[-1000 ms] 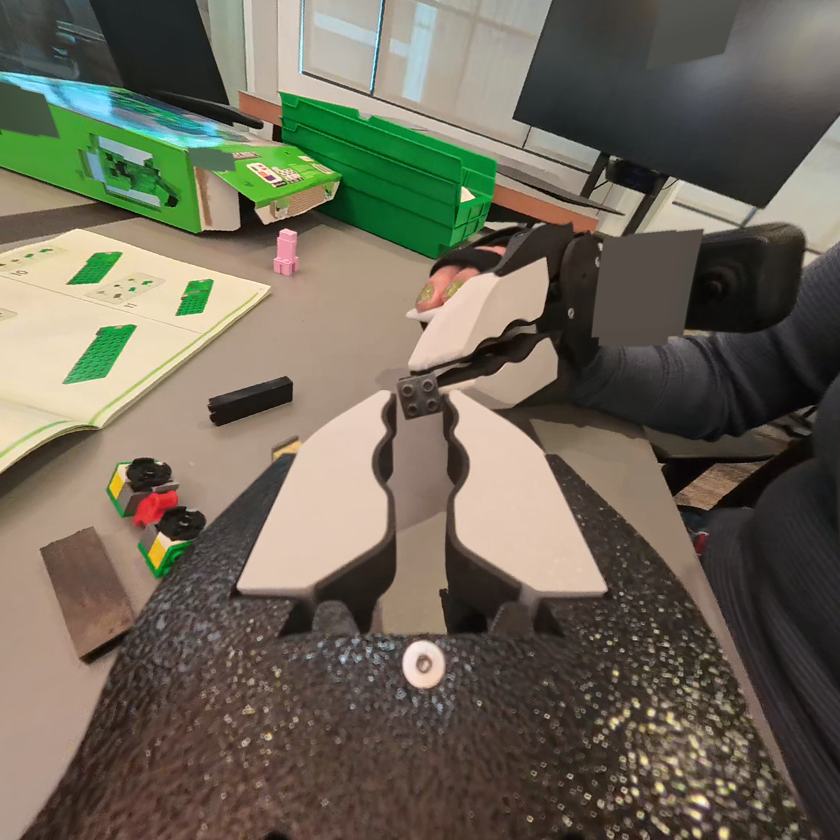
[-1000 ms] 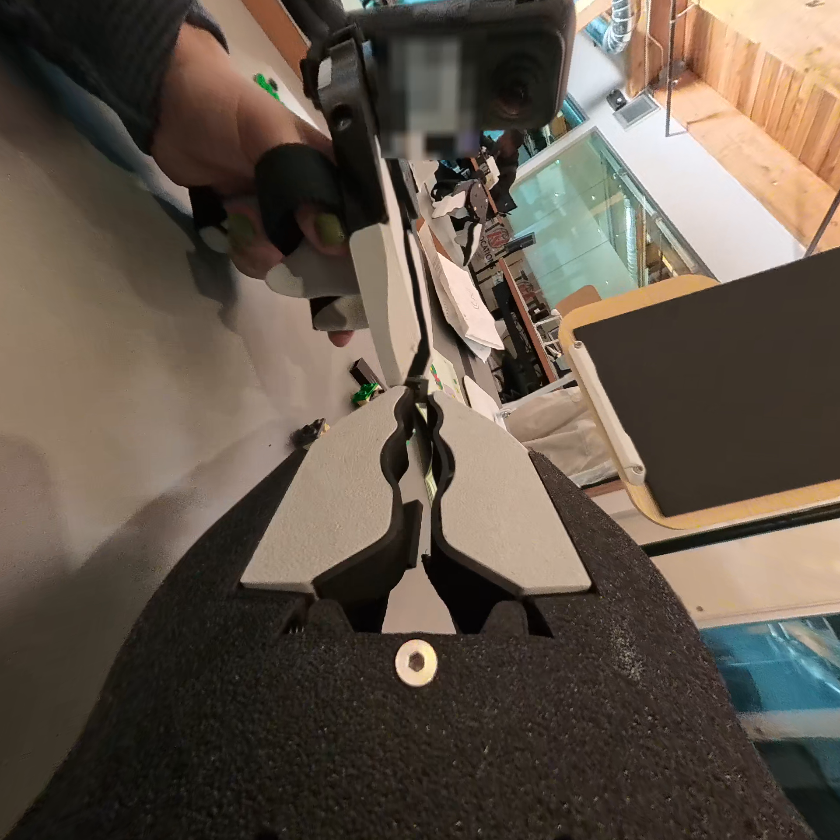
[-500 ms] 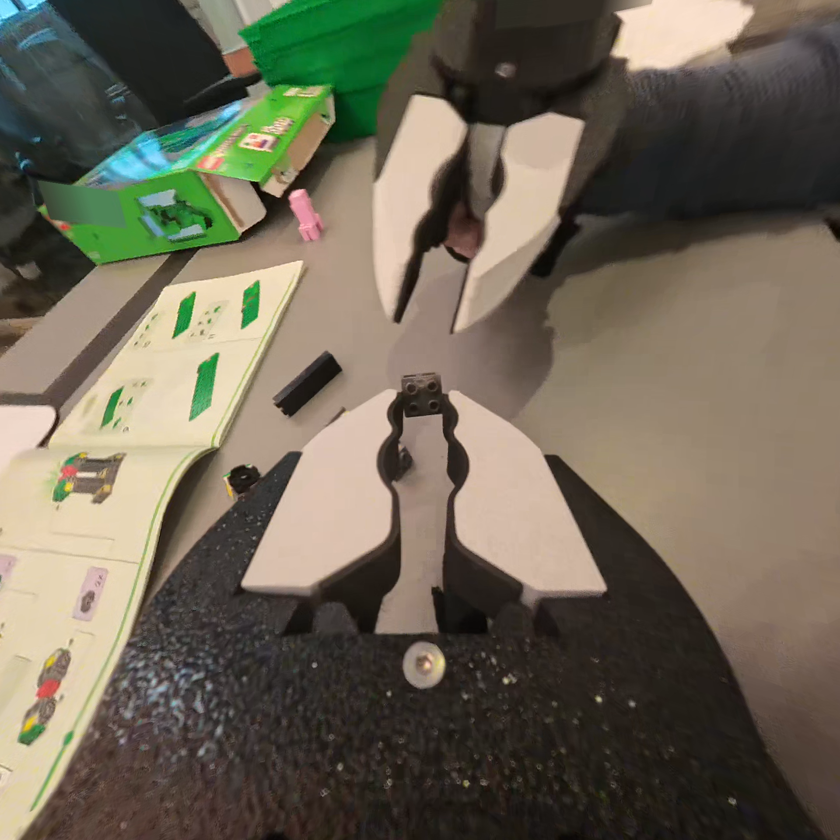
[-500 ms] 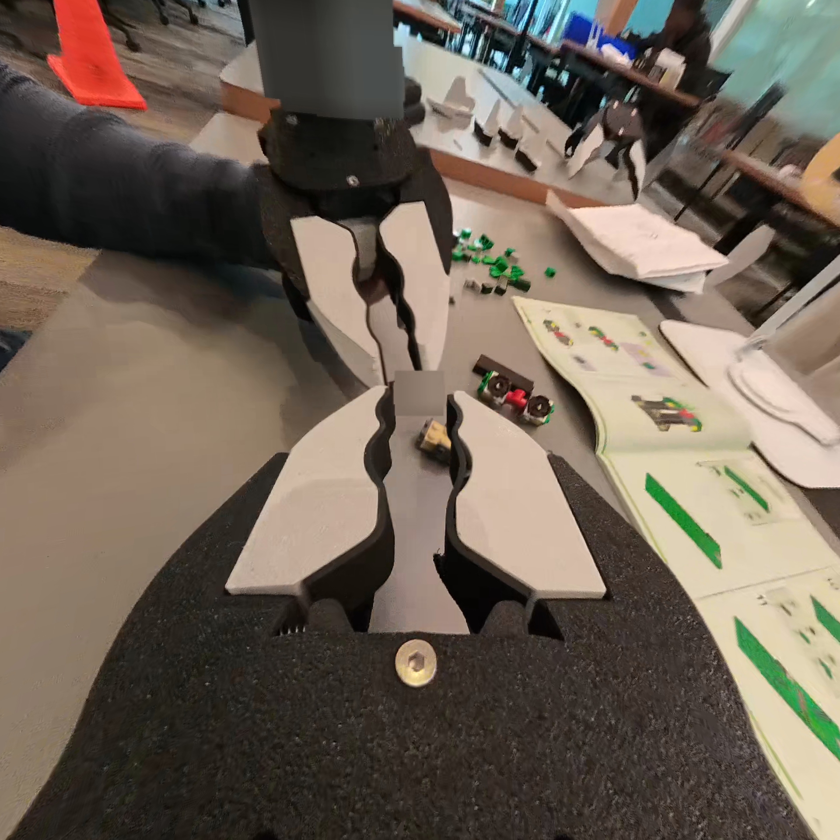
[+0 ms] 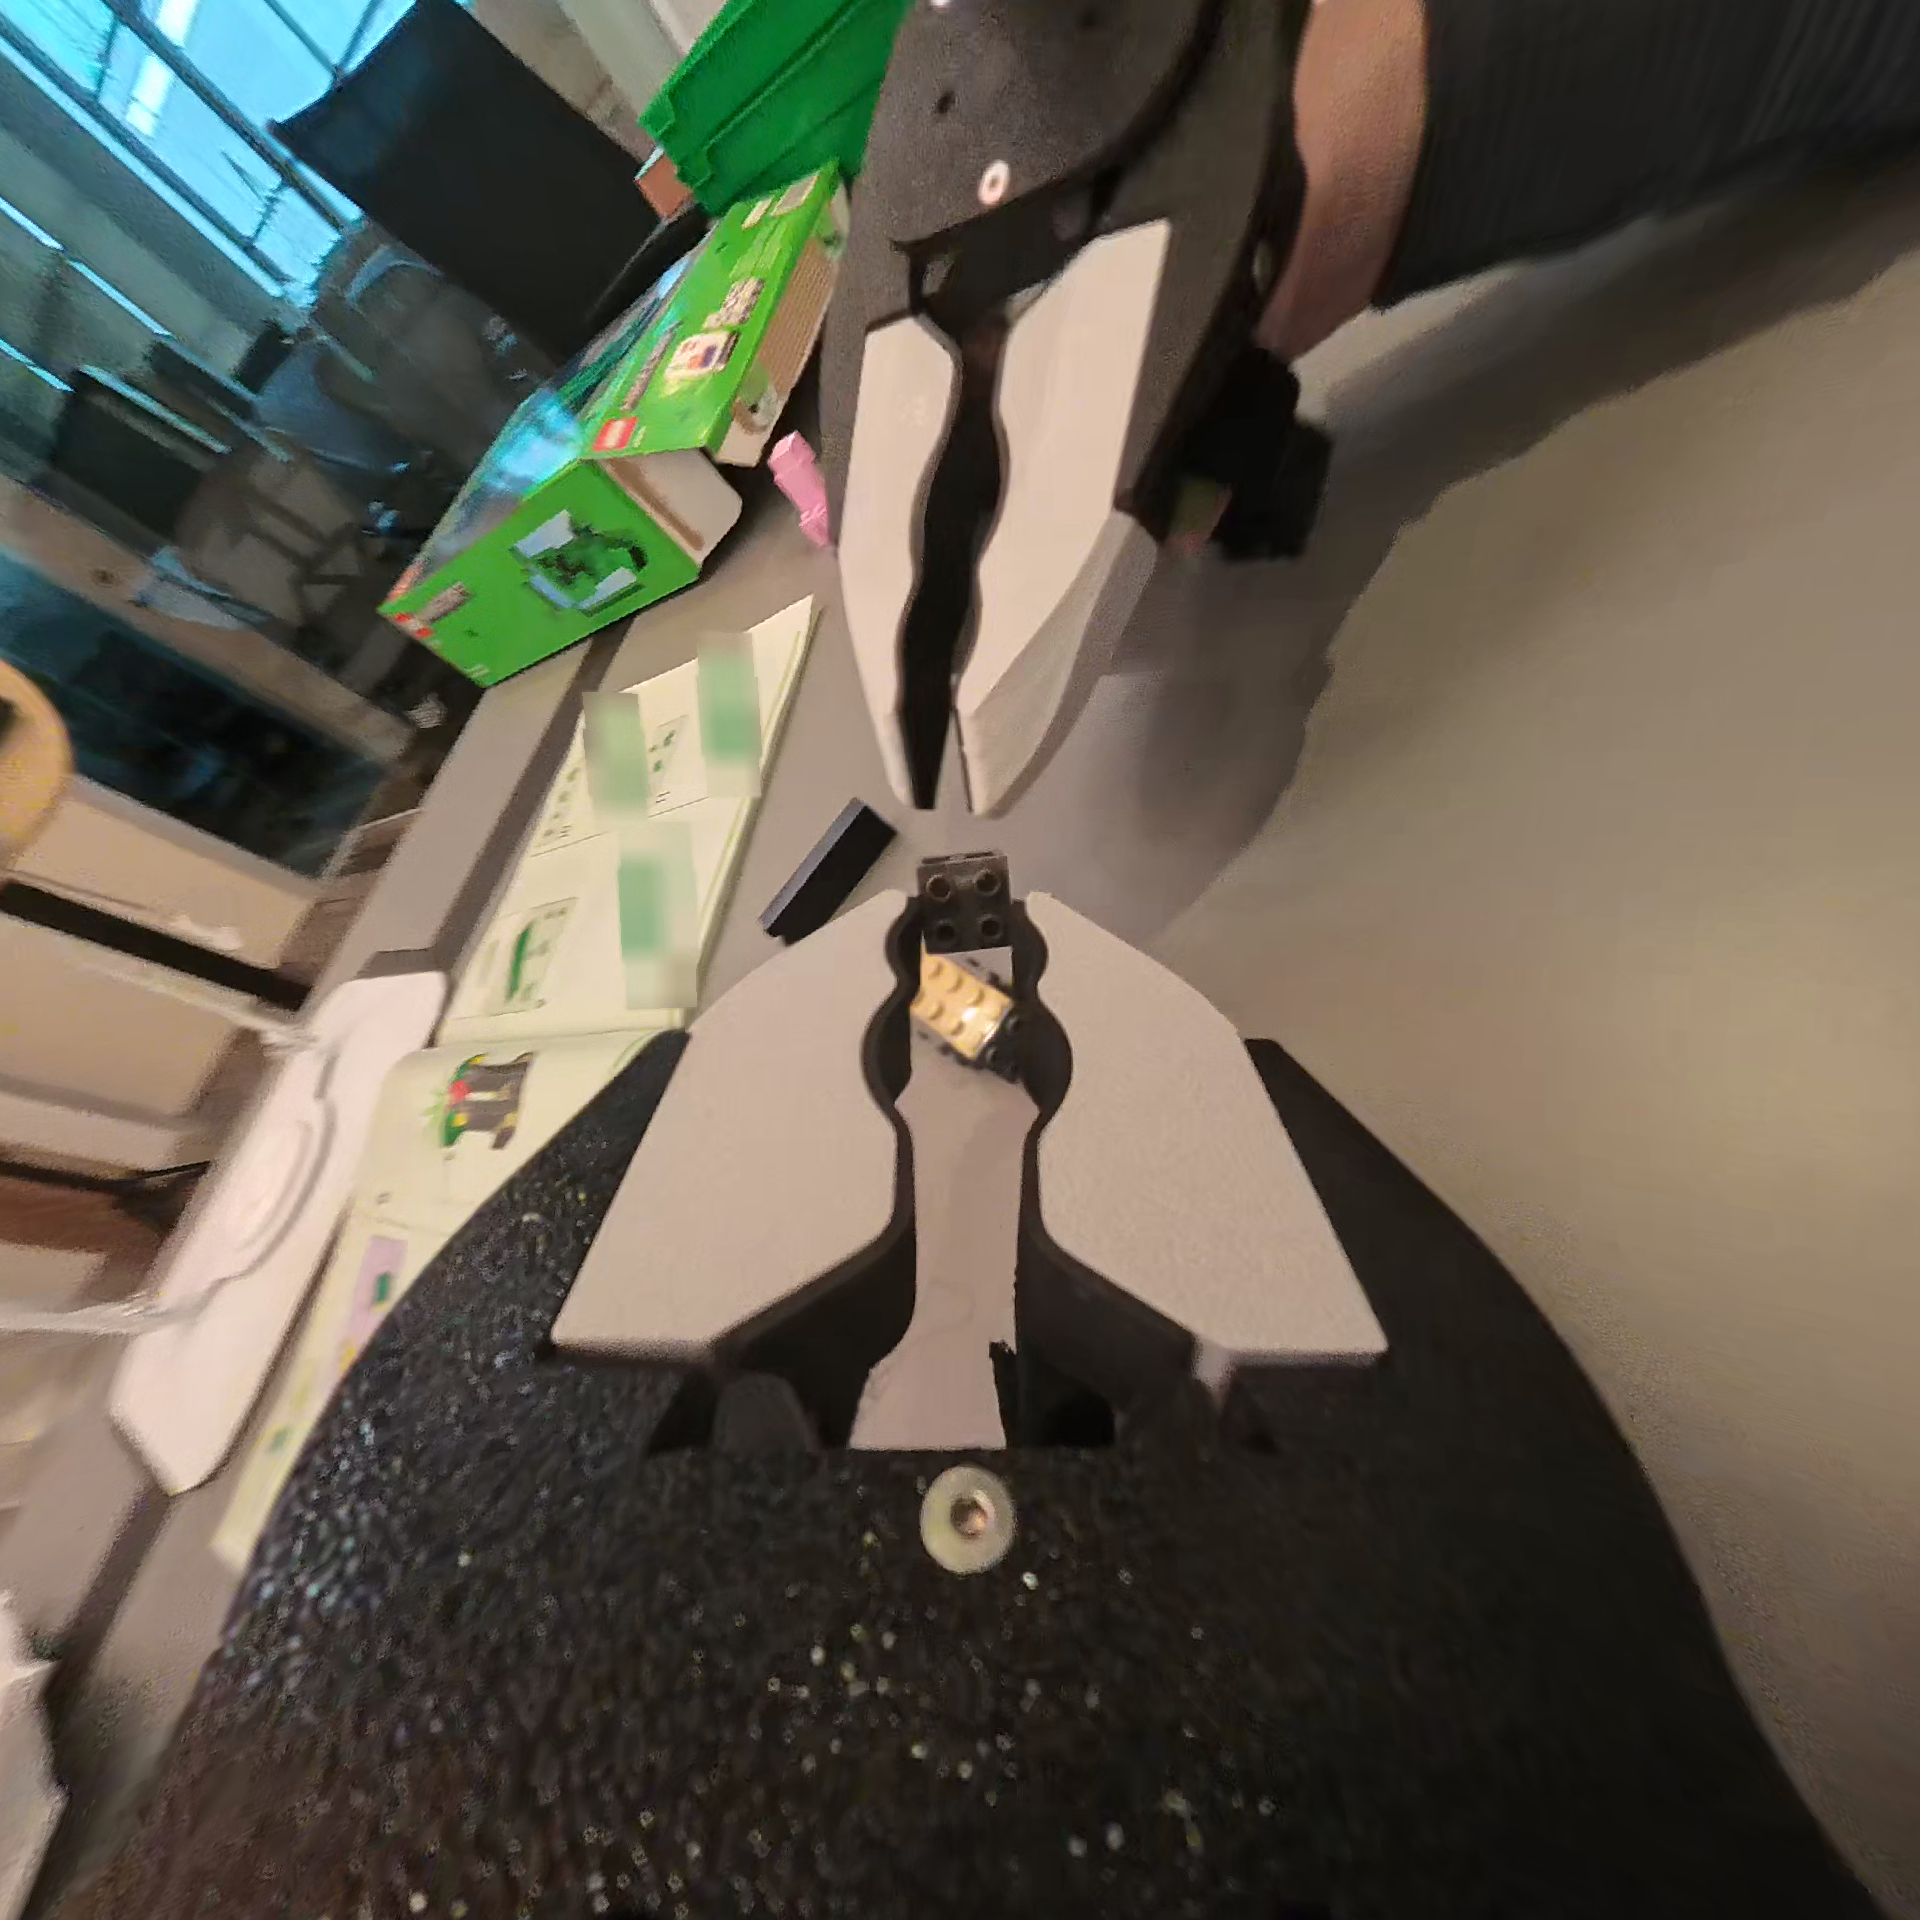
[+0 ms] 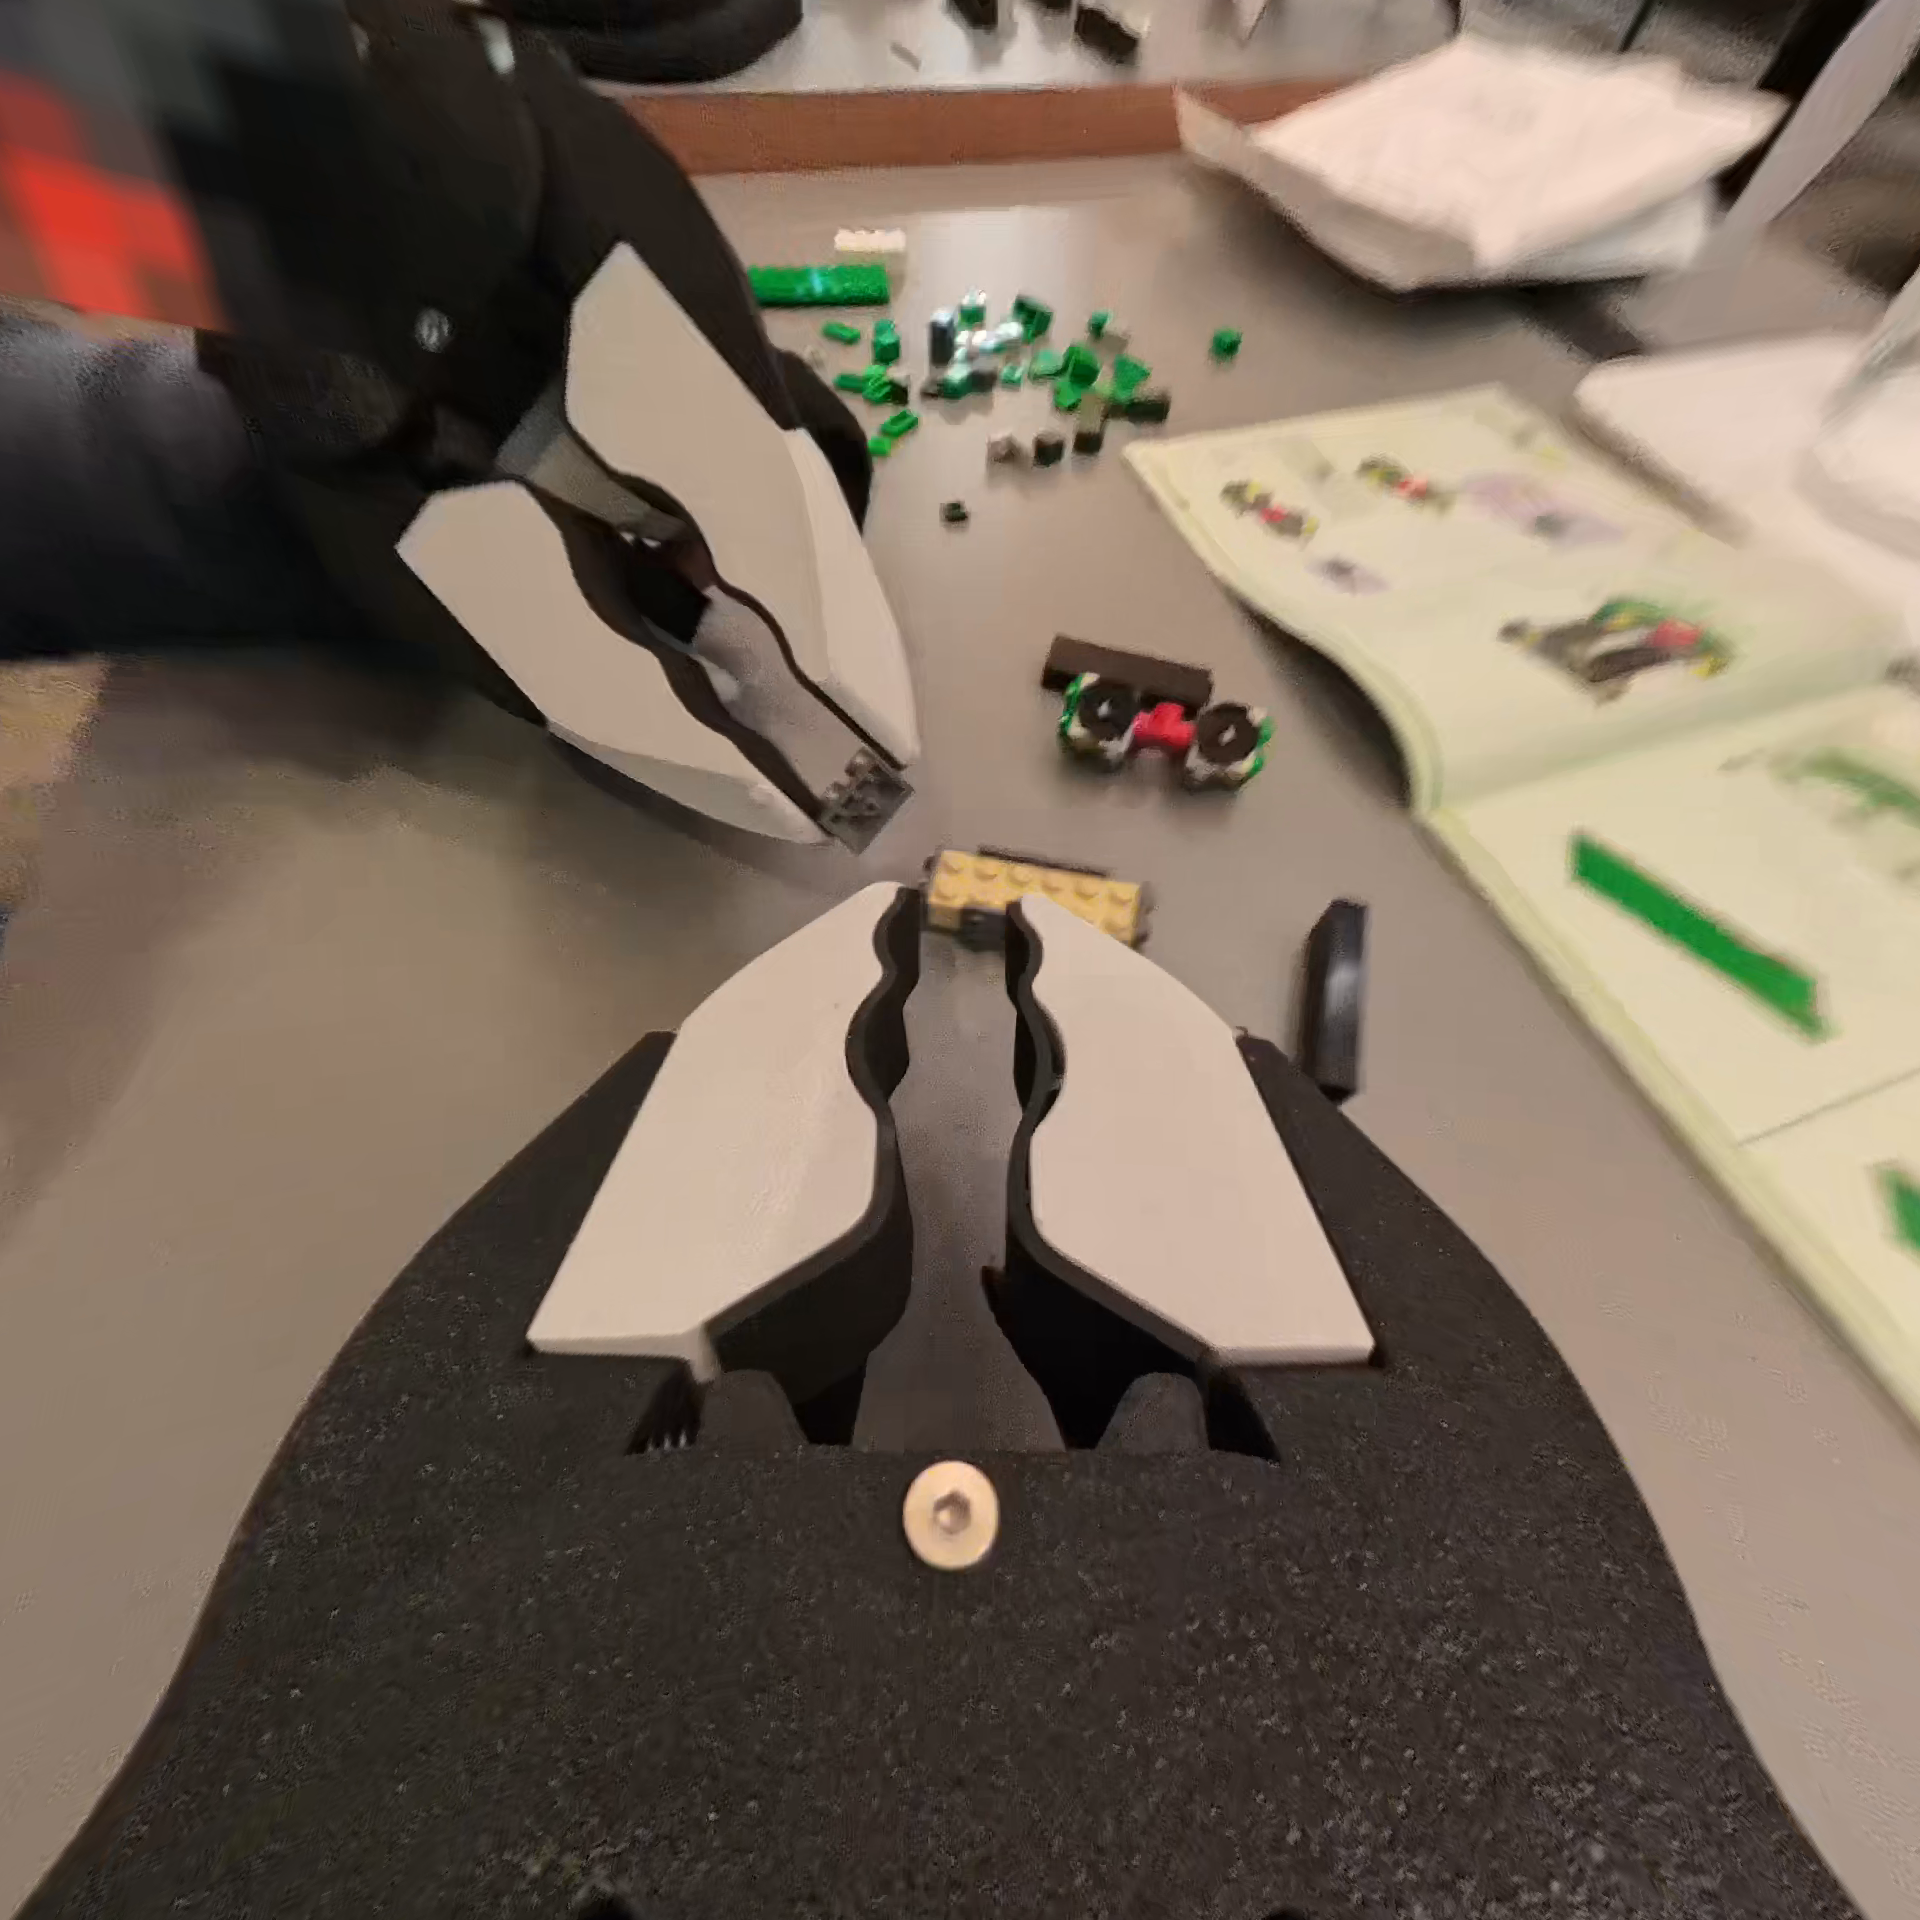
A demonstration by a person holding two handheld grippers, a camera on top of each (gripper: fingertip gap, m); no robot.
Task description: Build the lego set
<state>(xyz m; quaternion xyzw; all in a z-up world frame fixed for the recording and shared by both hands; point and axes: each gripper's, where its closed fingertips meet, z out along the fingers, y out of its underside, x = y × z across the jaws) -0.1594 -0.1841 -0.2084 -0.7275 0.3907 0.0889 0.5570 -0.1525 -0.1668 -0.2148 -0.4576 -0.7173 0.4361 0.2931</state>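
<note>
Left hand-held gripper (image 5: 966, 914) still grasps dark brick (image 5: 965, 906); right hand-held gripper (image 6: 961, 909), released, seemingly nearer tan brick (image 6: 1039, 896).

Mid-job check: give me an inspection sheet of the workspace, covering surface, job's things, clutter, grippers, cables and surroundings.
Surface: grey table, mostly bare near the grippers.
Job's things: dark grey brick pinched in the left gripper; tan brick lying on the table just ahead of the right gripper; wheeled piece; open instruction booklet; loose green pieces.
Clutter: green box; pink figure; black bar.
Grippers: left shut on the dark grey brick; right open, empty.
Cables: nothing seen.
Surroundings: green bins, dark screen, blurred.
</note>
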